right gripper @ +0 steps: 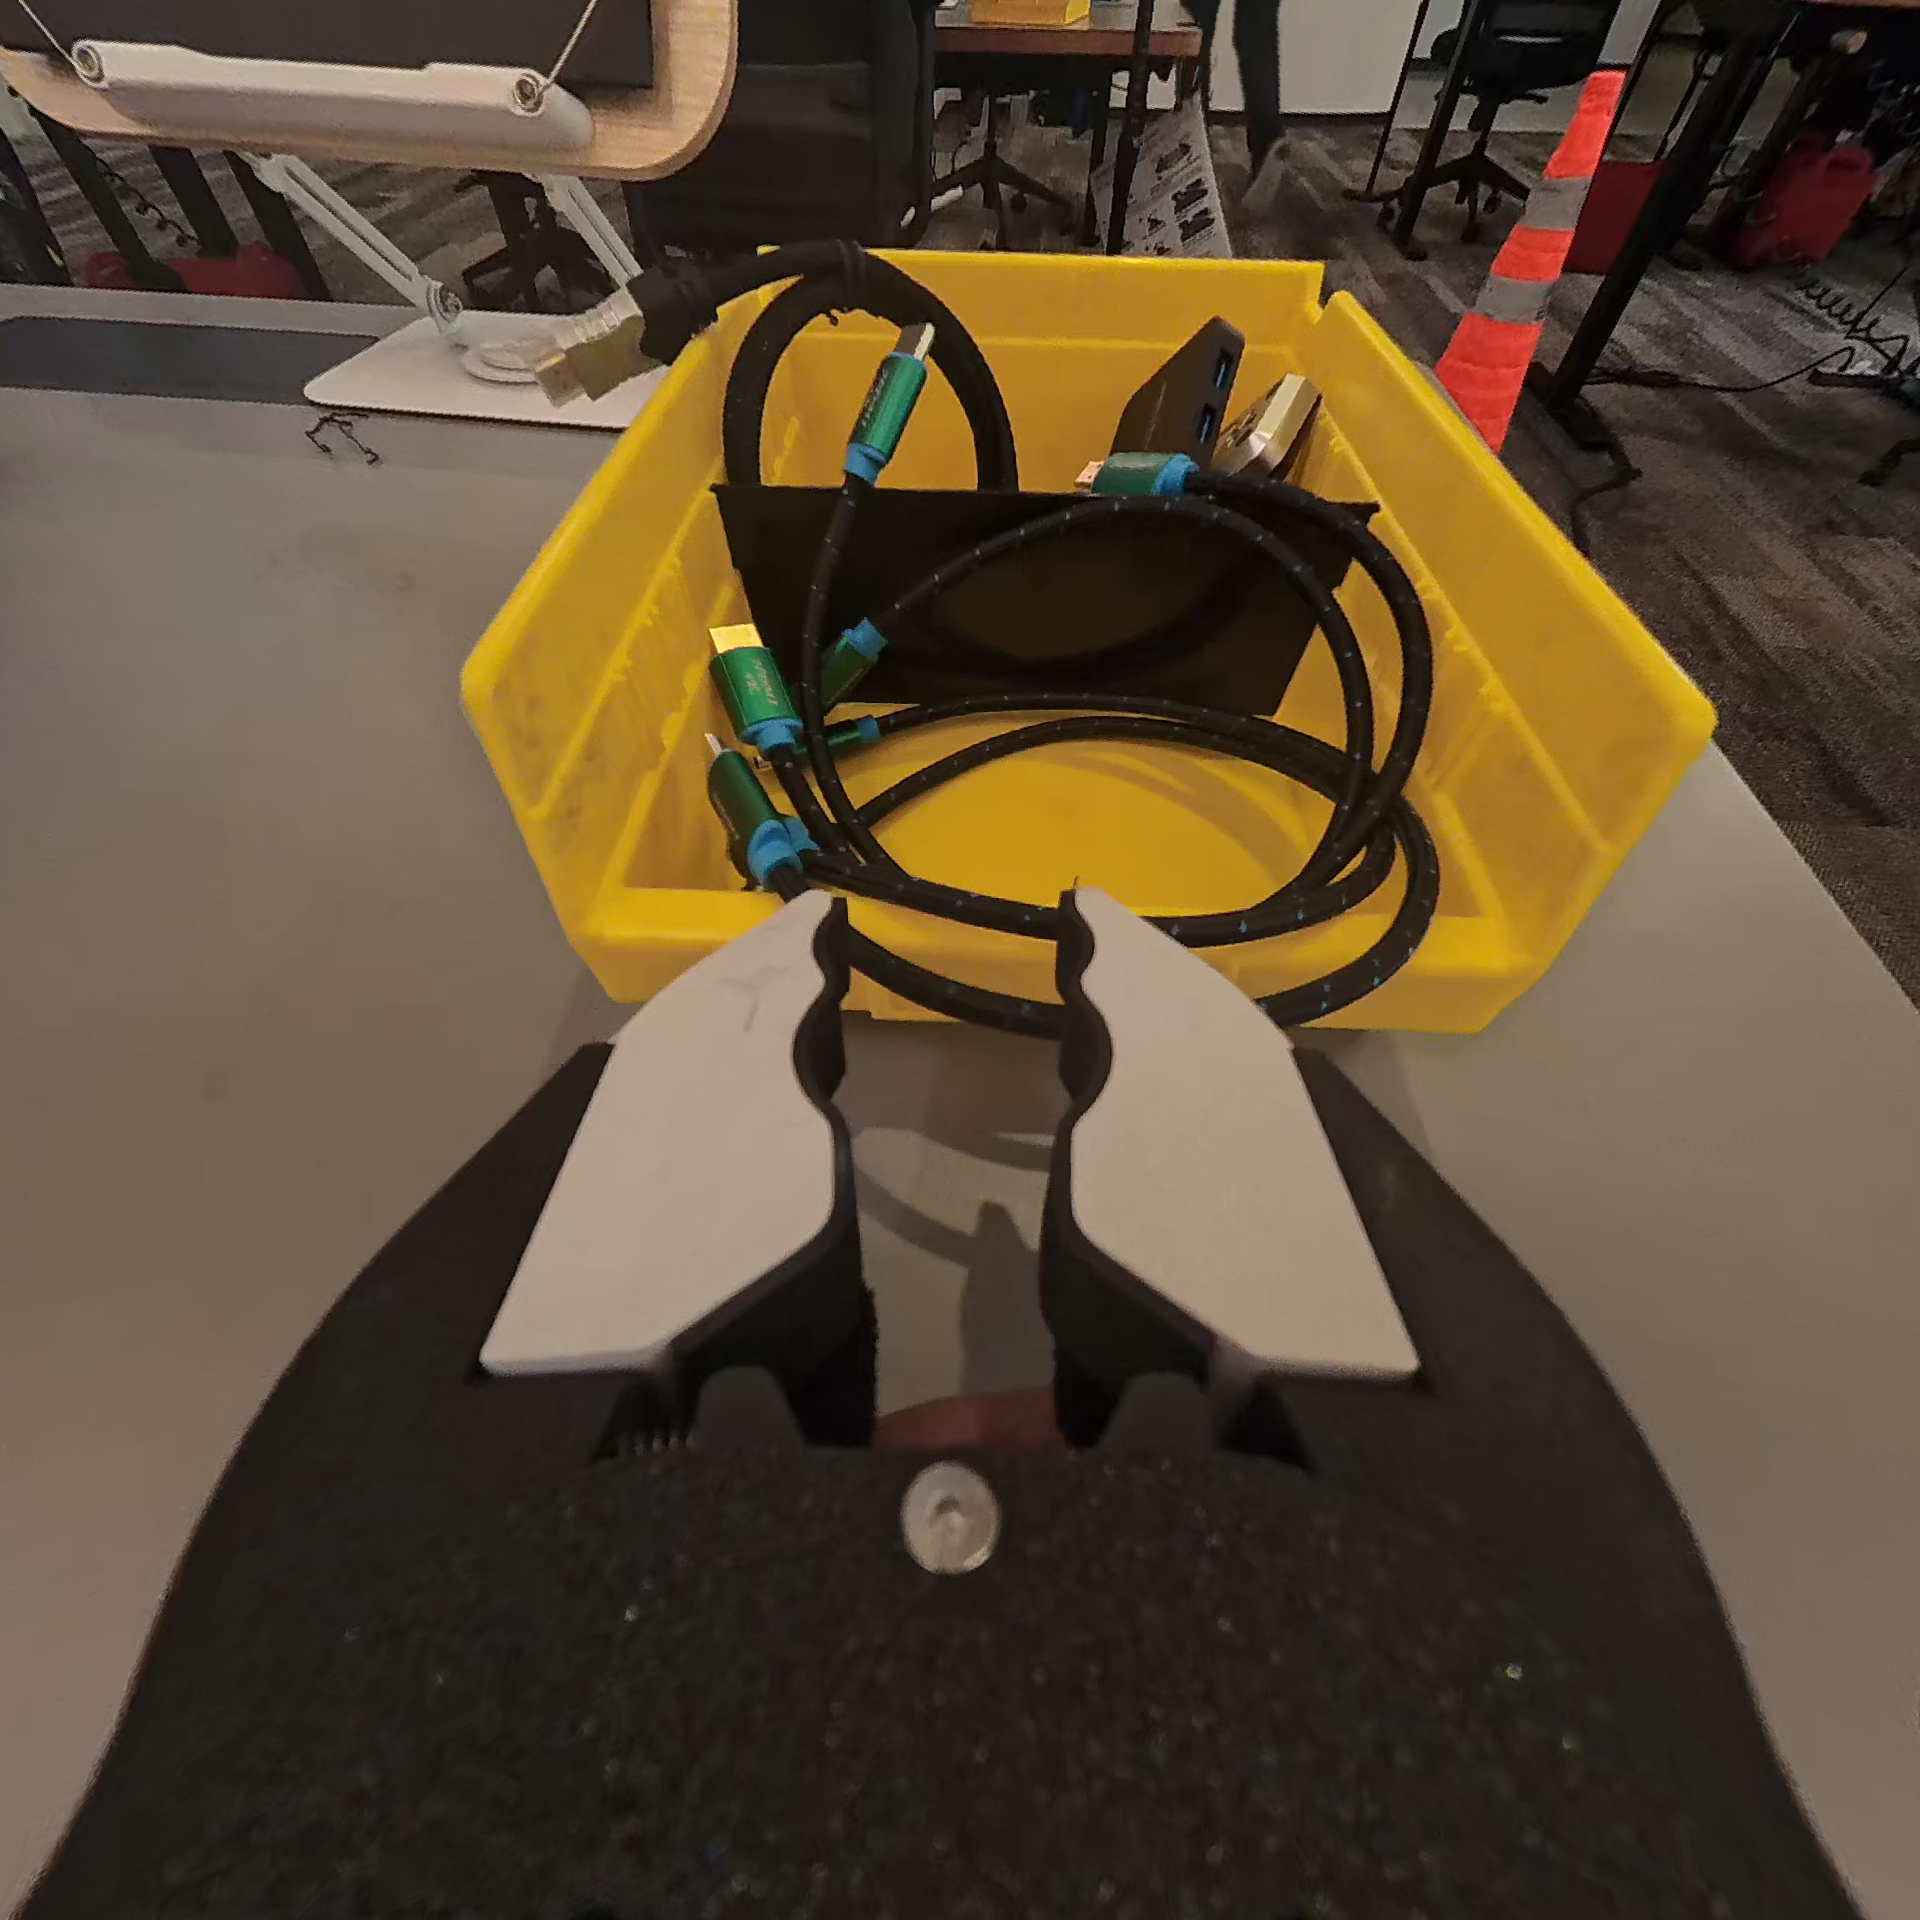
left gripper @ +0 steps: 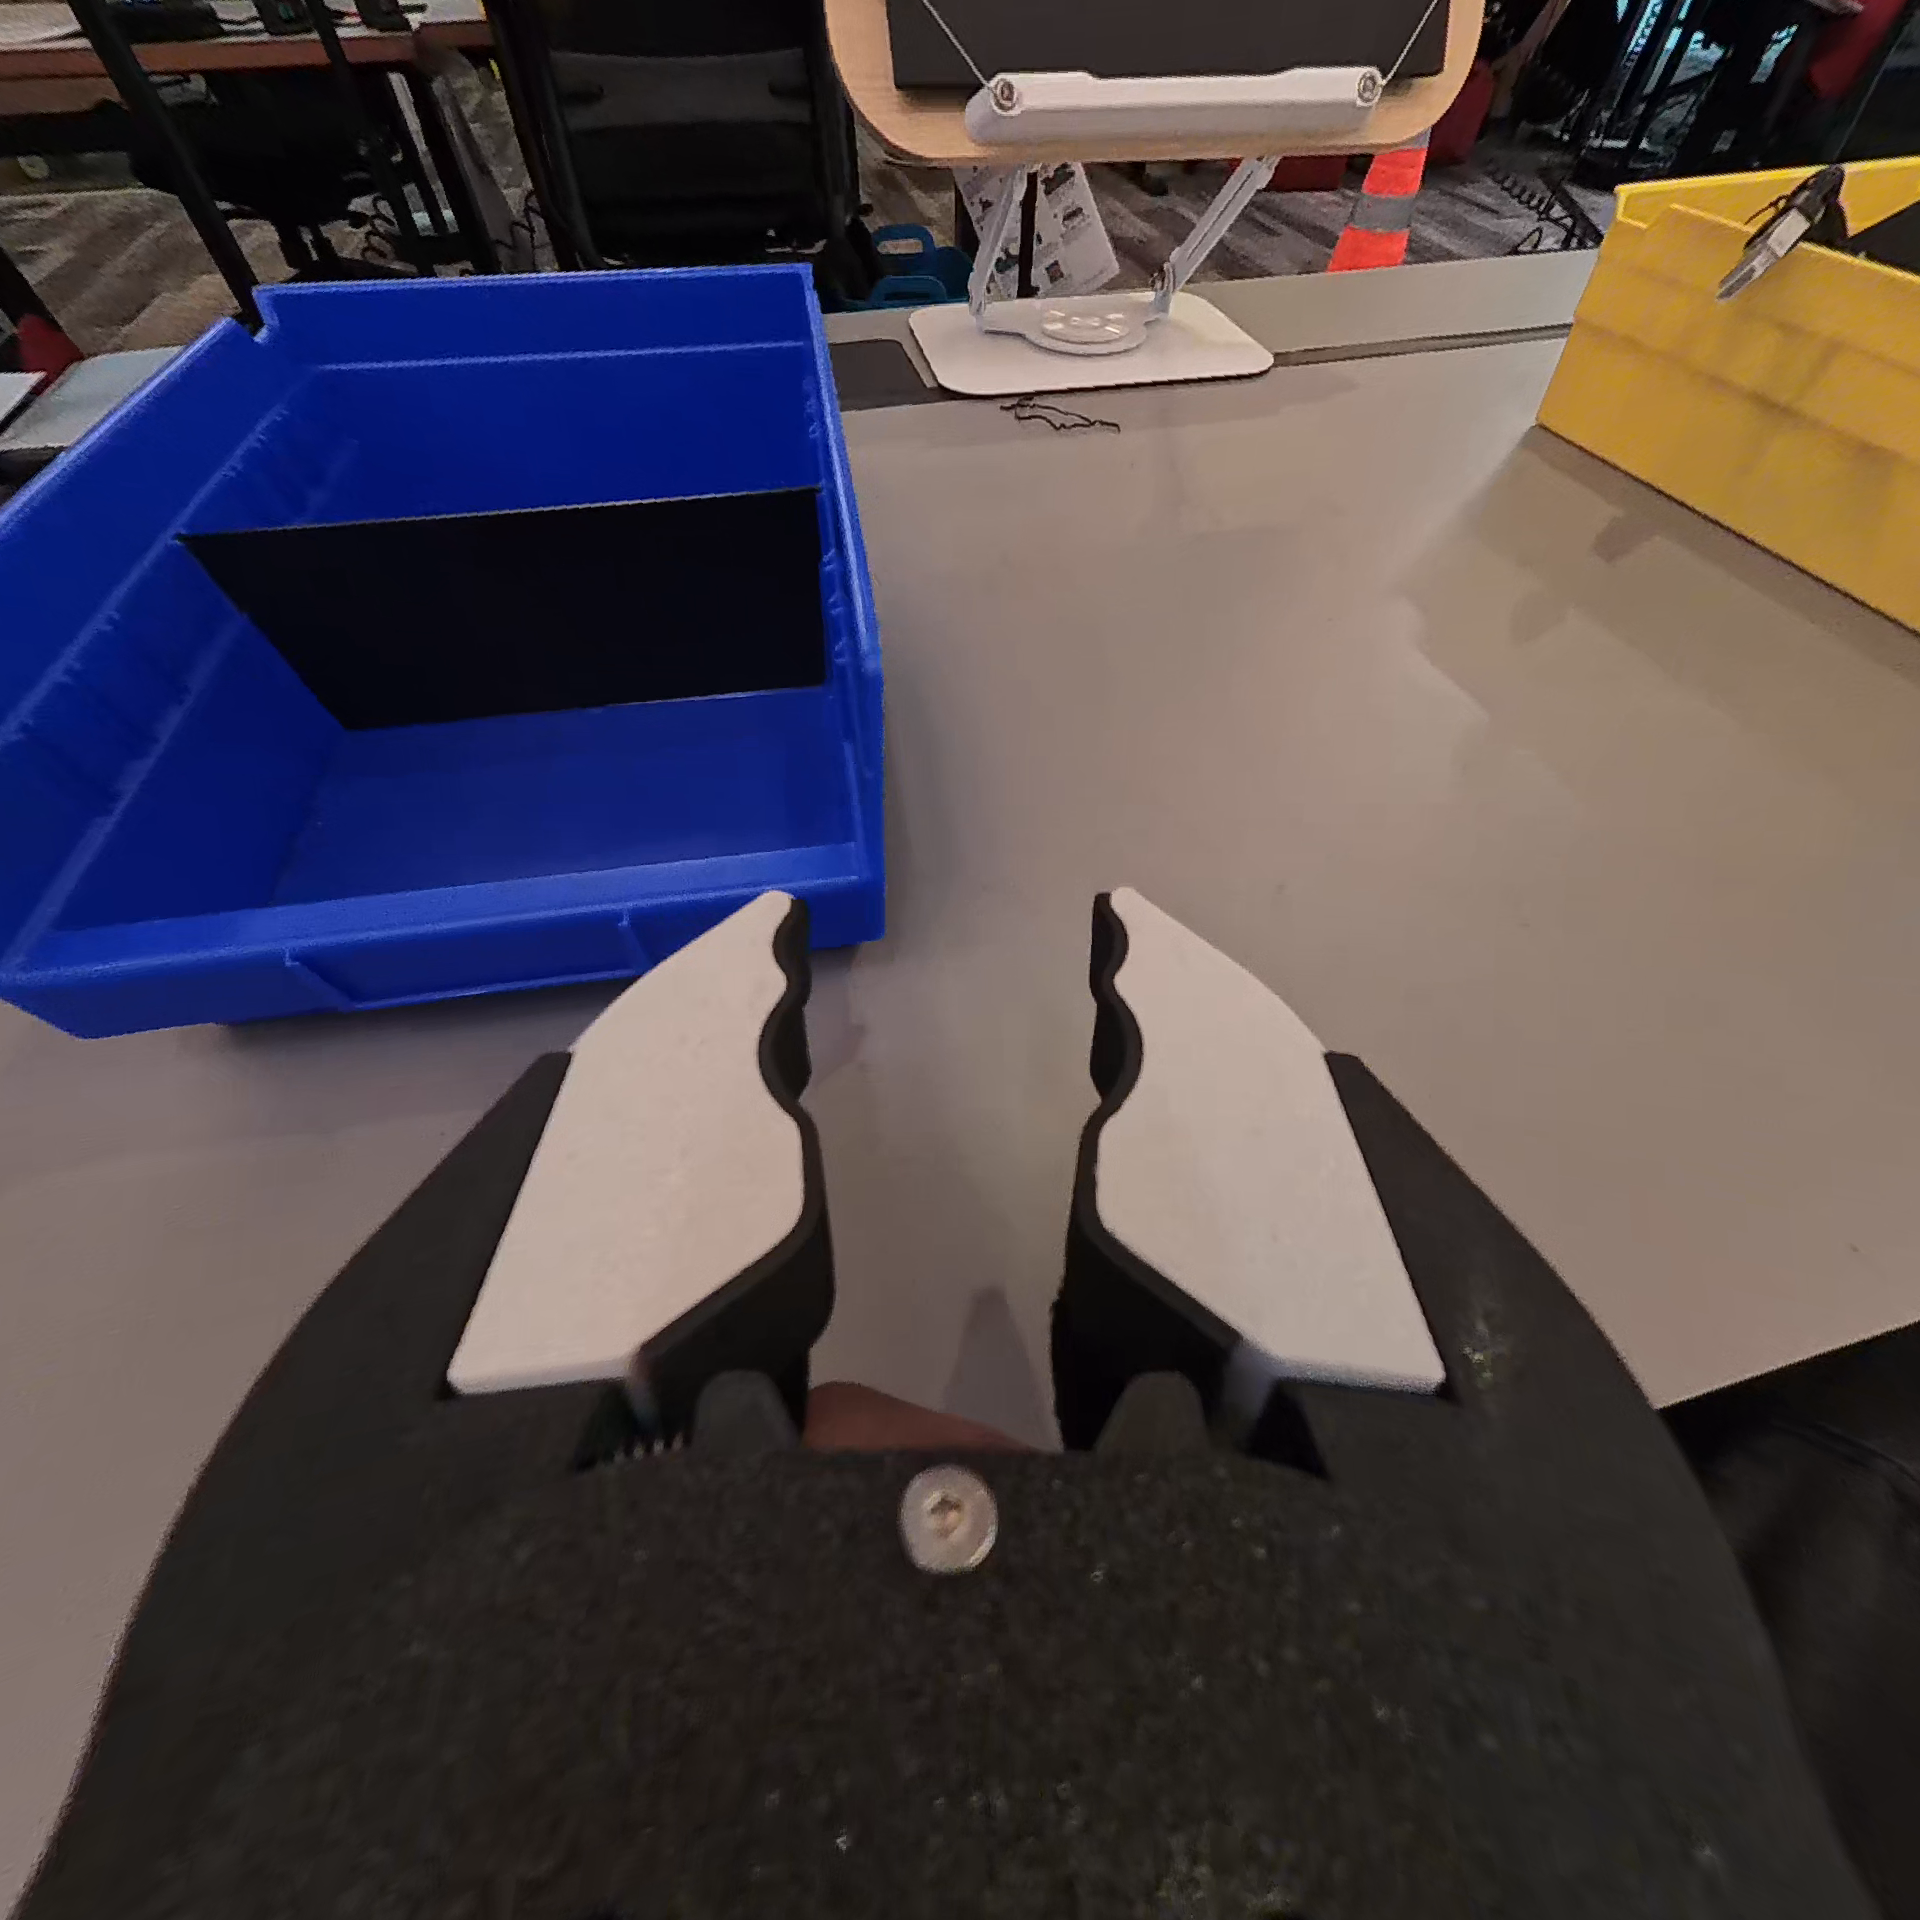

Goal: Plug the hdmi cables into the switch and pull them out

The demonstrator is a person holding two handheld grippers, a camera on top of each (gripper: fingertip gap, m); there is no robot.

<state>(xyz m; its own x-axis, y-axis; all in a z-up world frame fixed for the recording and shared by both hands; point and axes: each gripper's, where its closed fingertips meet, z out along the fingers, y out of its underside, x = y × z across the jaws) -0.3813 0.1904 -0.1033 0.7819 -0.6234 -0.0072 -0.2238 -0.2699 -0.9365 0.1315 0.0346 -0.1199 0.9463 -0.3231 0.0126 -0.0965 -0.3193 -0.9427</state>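
In the right wrist view a yellow bin (right gripper: 1621, 717) holds several black braided HDMI cables (right gripper: 1392, 665) with green plugs (right gripper: 750, 686) and a black switch box (right gripper: 1184, 390) at its back right. One cable loop hangs over the bin's front rim, just in front of my right gripper (right gripper: 948, 914), which is open and empty. One plug (right gripper: 592, 358) sticks out over the bin's back left corner. My left gripper (left gripper: 945, 914) is open and empty above the grey table (left gripper: 1351, 831). The yellow bin (left gripper: 1714, 395) also shows at far right in the left wrist view.
A blue bin (left gripper: 436, 966) with a black divider (left gripper: 520, 603) sits left of my left gripper. A white stand base (left gripper: 1091, 343) holding a wood-rimmed panel stands at the table's far edge. An orange cone (right gripper: 1527, 260) and chairs stand on the floor beyond. Left tips to right tips: about 55 cm.
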